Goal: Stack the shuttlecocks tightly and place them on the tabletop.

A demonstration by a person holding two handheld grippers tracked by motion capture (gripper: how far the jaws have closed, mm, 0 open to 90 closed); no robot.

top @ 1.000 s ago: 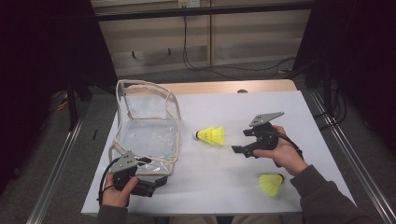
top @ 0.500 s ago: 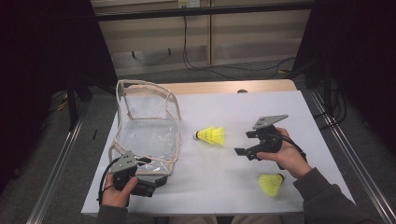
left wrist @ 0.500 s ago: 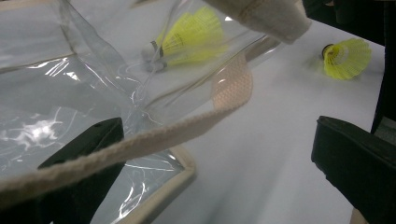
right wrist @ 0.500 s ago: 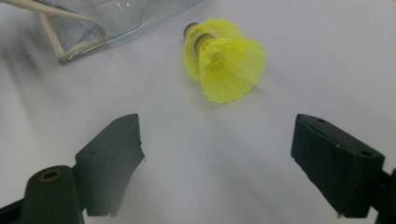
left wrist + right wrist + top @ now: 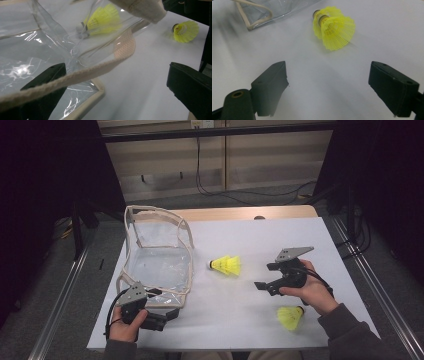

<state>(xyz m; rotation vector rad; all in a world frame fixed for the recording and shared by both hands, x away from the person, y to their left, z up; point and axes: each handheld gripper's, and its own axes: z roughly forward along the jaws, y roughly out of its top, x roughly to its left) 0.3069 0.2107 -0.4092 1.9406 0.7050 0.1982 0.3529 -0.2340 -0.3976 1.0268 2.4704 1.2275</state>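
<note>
The work in hand looks like packing two shuttlecocks into a clear bag, and judged from how things lie, nothing is packed yet.

The bag (image 5: pixel 159 260) lies at the left of the white surface (image 5: pixel 250 320), its cream-trimmed mouth standing up and open toward the middle. No shuttlecock is inside it. One shuttlecock (image 5: pixel 226 265) lies just right of the bag's mouth, cork end toward the bag. The second shuttlecock (image 5: pixel 291 317) rests near the front edge at the right, beside the person's right wrist.

The left gripper (image 5: pixel 170 314) sits at the bag's near corner. In the left gripper view its jaws stand wide apart, with the bag's trim strap (image 5: pixel 82 75) running across in front of one of them; neither pad presses on anything, so the jaws are released and the bag is not gripped, though one jaw seems placed behind the strap, perhaps to steady or lift the mouth.

The right gripper (image 5: pixel 265 277) hovers right of the first shuttlecock, pointing at it. In the right gripper view its jaws are spread and hold nothing, and the shuttlecock (image 5: pixel 334 27) lies ahead of them, apart from both pads.

So the step in hand seems to be the approach to the first shuttlecock. Left to do: close on it, carry it into the bag, then the same for the second, and possibly shut the bag.
</note>
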